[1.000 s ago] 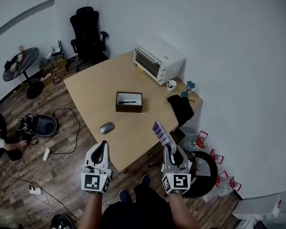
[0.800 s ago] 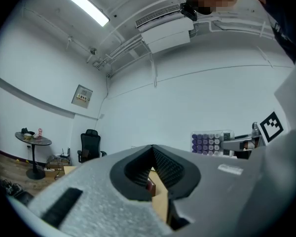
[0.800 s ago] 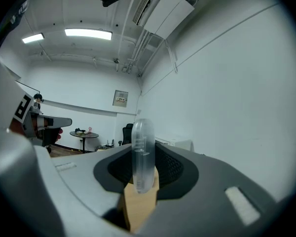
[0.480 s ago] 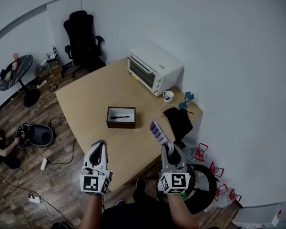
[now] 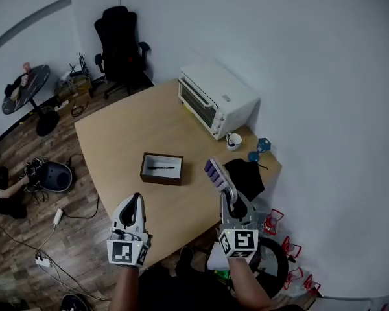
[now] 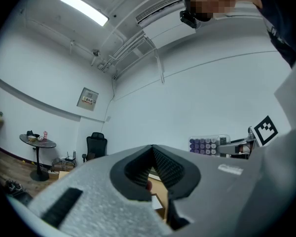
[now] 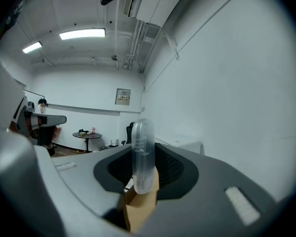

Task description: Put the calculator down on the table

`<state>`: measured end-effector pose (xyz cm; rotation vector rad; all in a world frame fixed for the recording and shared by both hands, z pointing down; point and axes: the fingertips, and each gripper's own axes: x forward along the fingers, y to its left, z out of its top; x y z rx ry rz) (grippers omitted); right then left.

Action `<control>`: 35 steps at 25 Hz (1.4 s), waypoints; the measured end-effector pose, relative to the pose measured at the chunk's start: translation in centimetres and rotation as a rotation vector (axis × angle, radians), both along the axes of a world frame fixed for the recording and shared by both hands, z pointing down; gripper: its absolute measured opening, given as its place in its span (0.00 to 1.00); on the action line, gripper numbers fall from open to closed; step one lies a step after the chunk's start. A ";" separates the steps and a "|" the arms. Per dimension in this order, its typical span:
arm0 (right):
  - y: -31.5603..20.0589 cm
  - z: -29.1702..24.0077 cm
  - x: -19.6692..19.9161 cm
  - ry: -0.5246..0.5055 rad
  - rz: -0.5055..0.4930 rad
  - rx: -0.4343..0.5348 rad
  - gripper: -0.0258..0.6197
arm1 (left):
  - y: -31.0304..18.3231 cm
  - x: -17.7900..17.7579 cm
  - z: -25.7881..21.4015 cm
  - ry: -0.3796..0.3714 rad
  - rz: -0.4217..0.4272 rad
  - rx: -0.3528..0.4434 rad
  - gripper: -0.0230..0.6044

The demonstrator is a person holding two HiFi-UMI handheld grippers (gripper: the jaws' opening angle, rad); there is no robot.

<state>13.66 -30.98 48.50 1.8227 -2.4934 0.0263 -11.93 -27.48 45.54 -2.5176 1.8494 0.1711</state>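
Observation:
The calculator (image 5: 219,176), pale with rows of purple keys, stands tilted up in my right gripper (image 5: 231,197), whose jaws are shut on its lower end. It hangs above the near right part of the wooden table (image 5: 123,138). In the right gripper view the calculator (image 7: 142,154) shows edge-on between the pads, my right gripper (image 7: 143,177) clamped on it. My left gripper (image 5: 137,199) hovers over the table's near edge, shut and holding nothing. In the left gripper view my left gripper (image 6: 153,157) has its tips together, and the calculator (image 6: 207,145) shows off to the right.
A brown box (image 5: 161,168) with a pen in it sits mid-table. At the back right stand a white toaster oven (image 5: 217,99), a mug (image 5: 233,140) and a black cloth (image 5: 245,175). A black office chair (image 5: 122,44) and a round table (image 5: 27,88) stand beyond.
Both grippers have moved forward over the table's near edge, the right one still holding the calculator. The grey mouse seen a second ago is out of sight.

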 end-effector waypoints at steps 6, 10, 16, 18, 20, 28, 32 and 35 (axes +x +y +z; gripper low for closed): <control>-1.9 0.0 -0.4 0.001 0.009 -0.006 0.22 | -2.1 -1.6 0.0 0.010 -0.004 0.000 0.03; -3.5 0.6 0.1 -0.075 0.020 -0.024 0.22 | -2.8 -1.9 -0.3 0.013 0.006 0.007 0.03; -6.5 5.3 1.2 -0.486 0.040 -0.211 0.22 | -3.1 -1.8 -0.8 0.024 0.027 0.012 0.03; -6.9 6.5 1.5 -0.541 0.058 -0.241 0.22 | -3.2 -2.0 -1.4 0.025 0.020 0.010 0.03; -7.0 7.0 1.6 -0.578 0.065 -0.251 0.22 | -3.3 -2.4 -0.9 0.022 0.013 0.002 0.03; -7.4 7.3 1.3 -1.079 0.002 -0.259 0.22 | -3.4 -2.3 -1.2 0.033 0.015 0.013 0.03; -7.2 8.3 1.3 -1.428 0.004 -0.275 0.22 | -3.7 -2.0 -1.3 0.038 0.024 0.014 0.03; -7.2 9.1 1.2 -1.495 0.012 -0.281 0.22 | -3.7 -2.0 -1.2 0.024 0.020 0.016 0.03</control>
